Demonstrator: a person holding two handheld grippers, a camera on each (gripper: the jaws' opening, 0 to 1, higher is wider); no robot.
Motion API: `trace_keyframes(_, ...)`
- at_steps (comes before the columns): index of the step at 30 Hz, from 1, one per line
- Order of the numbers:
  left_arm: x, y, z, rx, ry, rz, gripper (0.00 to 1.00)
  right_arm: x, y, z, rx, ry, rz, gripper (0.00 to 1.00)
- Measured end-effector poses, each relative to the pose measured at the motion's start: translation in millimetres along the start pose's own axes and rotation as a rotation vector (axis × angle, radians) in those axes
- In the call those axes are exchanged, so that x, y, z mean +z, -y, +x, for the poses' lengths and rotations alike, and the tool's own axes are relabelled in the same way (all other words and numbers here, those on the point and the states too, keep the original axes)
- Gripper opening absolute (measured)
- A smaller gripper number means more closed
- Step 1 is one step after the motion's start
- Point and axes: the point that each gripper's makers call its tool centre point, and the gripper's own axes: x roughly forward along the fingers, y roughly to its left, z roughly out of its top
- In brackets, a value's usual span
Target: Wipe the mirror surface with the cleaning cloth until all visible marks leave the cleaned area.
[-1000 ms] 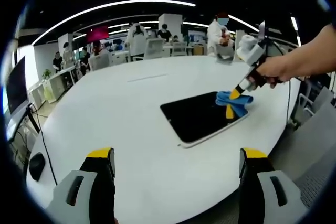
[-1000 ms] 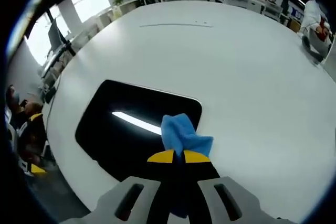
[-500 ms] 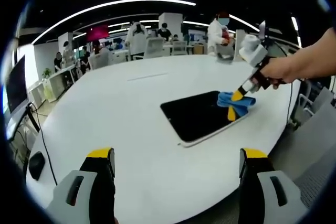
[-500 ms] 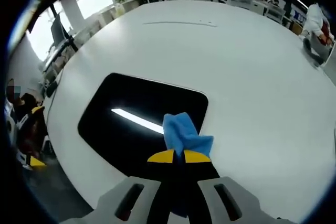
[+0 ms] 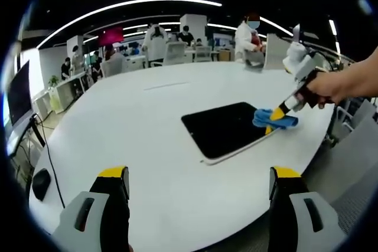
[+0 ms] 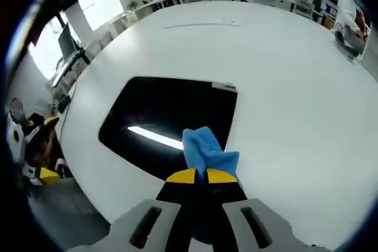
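A dark rectangular mirror [image 5: 227,128] [image 6: 171,122] lies flat on the white table [image 5: 147,122] and reflects a ceiling light strip. My right gripper [image 6: 201,175] [image 5: 275,113] is shut on a blue cleaning cloth [image 6: 205,150] [image 5: 273,120], held by a hand at the right of the left gripper view. The cloth rests at the mirror's near right corner, partly over the table. My left gripper [image 5: 198,175] stands open above the table's near edge, well short of the mirror, with nothing between its yellow-tipped fingers.
The white table [image 6: 283,75] is large and rounded. A black mouse [image 5: 40,186] and a cable lie at its left edge. Office desks, chairs and several people [image 5: 245,36] stand beyond the far side. A monitor [image 5: 18,95] is at far left.
The right gripper has dragged the cloth rightward across the mirror to its corner, so more of the dark surface is uncovered. The left gripper has stayed put.
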Motion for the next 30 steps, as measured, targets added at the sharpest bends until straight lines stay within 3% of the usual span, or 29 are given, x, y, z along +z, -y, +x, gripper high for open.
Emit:
trace_keyframes(10,-1.2,0.5,-0.5,-0.002,-0.003,-0.005,0.99,-8.9,-5.9,-5.2,0.011,-0.008,0.008,0.0)
trace_keyframes(30,-0.8,1.3,-0.3,-0.007,0.001,-0.012,0.99,-7.4,-7.9,-3.0,0.003,-0.005,0.056,0.0)
